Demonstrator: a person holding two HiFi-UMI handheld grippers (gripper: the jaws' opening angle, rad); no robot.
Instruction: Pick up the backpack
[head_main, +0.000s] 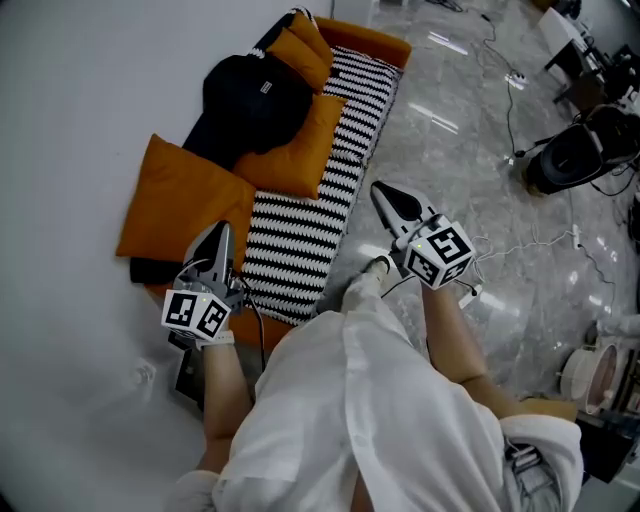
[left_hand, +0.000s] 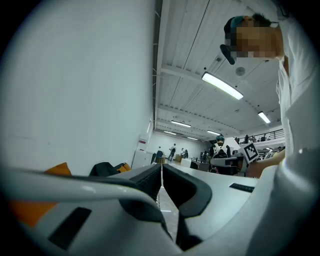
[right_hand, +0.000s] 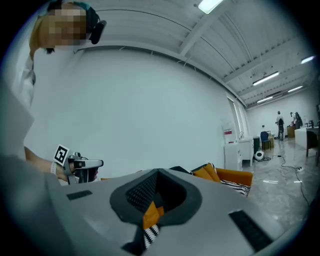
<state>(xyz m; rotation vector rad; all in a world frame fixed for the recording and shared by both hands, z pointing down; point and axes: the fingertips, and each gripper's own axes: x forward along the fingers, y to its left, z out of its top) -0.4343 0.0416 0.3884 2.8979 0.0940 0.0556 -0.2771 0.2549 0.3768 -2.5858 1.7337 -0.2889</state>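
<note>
Our left gripper (head_main: 222, 236) has its fingers (left_hand: 144, 181) pressed together, and they hold nothing. Our right gripper (head_main: 383, 196) has its fingers (right_hand: 141, 193) pressed together too, with nothing in them. The left fingers are over the near end of the striped sofa (head_main: 300, 235), beside a big orange cushion (head_main: 185, 205). The right fingers are over the floor (head_main: 460, 130), by the sofa's side. The black backpack (head_main: 250, 100) lies well ahead of both, on the sofa against the smaller cushions (head_main: 295, 150).
</note>
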